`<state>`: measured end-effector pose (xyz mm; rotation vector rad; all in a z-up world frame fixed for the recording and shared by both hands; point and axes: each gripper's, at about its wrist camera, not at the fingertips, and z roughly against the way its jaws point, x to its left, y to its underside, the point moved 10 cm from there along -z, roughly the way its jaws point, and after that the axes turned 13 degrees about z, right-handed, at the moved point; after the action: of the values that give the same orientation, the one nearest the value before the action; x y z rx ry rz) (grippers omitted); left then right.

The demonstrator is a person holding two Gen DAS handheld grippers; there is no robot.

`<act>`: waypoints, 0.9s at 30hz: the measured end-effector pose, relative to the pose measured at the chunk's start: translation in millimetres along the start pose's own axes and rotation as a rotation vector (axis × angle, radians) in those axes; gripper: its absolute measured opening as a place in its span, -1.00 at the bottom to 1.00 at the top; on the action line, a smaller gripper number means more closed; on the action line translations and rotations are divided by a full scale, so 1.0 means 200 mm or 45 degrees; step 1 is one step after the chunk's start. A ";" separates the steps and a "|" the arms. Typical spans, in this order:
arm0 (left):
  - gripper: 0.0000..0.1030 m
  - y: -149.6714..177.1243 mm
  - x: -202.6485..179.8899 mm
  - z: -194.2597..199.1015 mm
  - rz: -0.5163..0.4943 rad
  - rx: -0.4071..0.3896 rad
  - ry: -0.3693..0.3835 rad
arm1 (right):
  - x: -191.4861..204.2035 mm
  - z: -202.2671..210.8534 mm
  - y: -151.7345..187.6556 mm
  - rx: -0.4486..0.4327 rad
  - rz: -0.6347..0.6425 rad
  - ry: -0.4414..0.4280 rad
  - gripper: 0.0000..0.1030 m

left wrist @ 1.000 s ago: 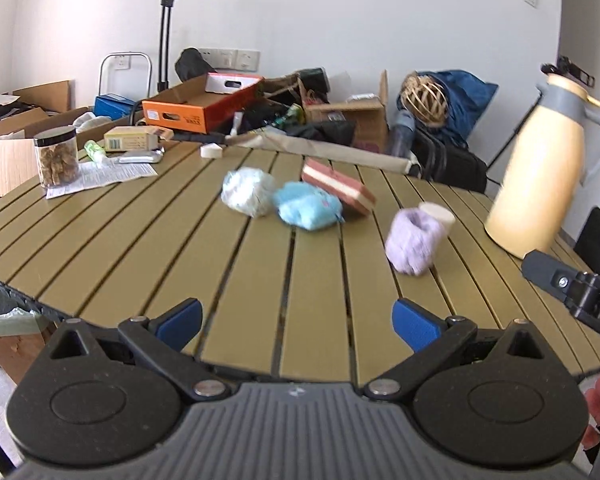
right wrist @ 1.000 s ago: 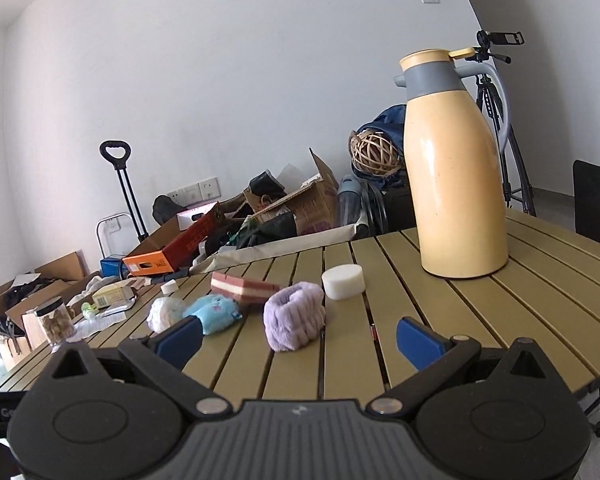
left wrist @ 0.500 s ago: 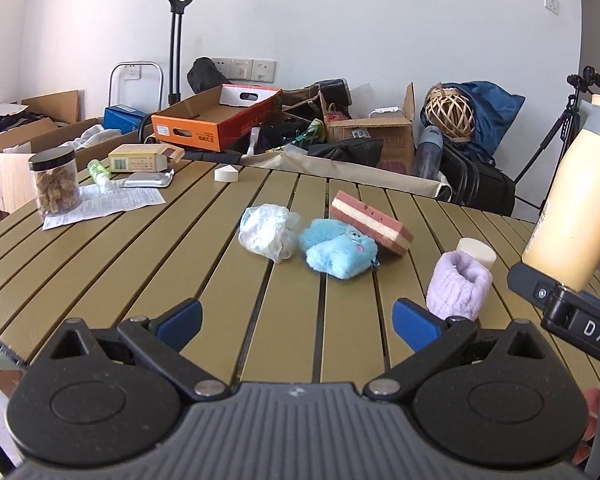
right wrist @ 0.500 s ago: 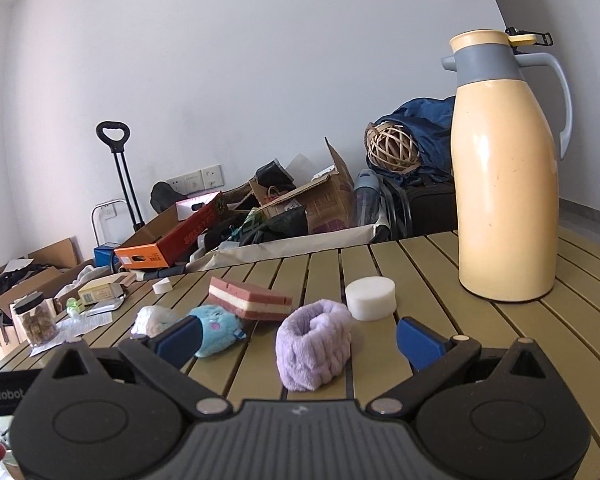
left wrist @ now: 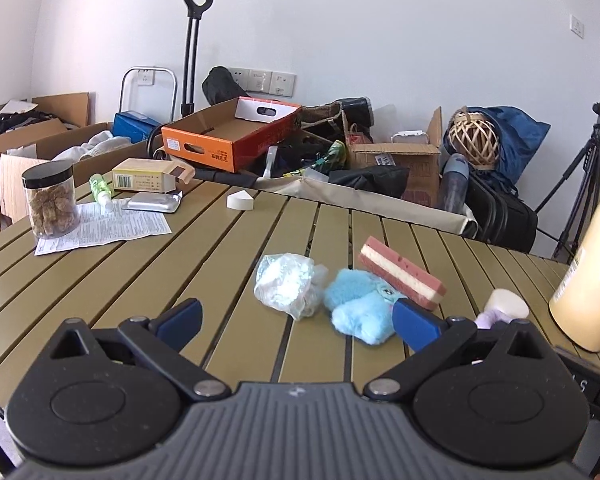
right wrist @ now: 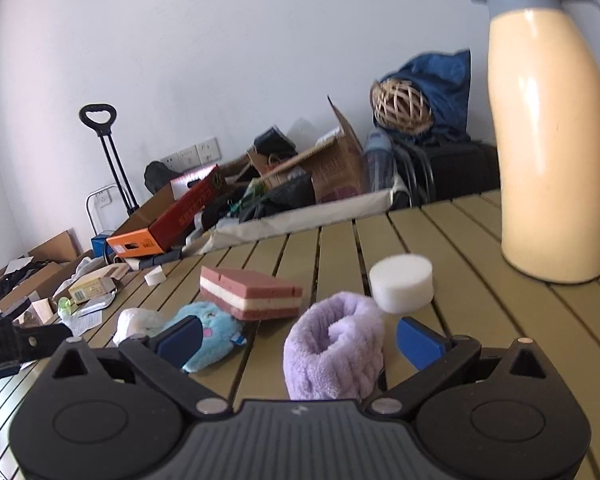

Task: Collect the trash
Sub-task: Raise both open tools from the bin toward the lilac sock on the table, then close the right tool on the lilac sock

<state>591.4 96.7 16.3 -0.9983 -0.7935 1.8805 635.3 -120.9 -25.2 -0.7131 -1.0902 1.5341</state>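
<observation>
A crumpled clear plastic wrapper (left wrist: 286,285) lies on the slatted olive table (left wrist: 180,264), just ahead of my open left gripper (left wrist: 296,320). Touching its right side is a blue plush toy (left wrist: 360,308), with a pink-and-white sponge block (left wrist: 400,274) leaning behind it. In the right wrist view my right gripper (right wrist: 300,340) stands open and the purple fluffy band (right wrist: 334,344) sits between its fingers, untouched. A white foam disc (right wrist: 401,283) rests just behind the band. The wrapper (right wrist: 134,322) shows at the left there.
A tall cream thermos (right wrist: 552,140) stands at the right. A jar of snacks (left wrist: 51,200), a printed sheet (left wrist: 108,228), a foil pack (left wrist: 152,202) and a yellow carton (left wrist: 148,176) sit at the far left. Boxes and bags crowd the floor beyond the table.
Both grippers have moved forward over the table toward the cluster. The wrapper now lies close before the left gripper and the purple band has come between the right fingers.
</observation>
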 end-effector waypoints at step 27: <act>1.00 0.08 0.05 -0.19 0.017 0.104 -0.039 | -0.03 -0.29 0.12 0.220 -0.050 0.113 0.51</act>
<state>614.3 102.7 -17.9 -0.9280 -0.7236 1.9281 677.6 -111.9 -72.0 -0.6312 -0.8886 1.5277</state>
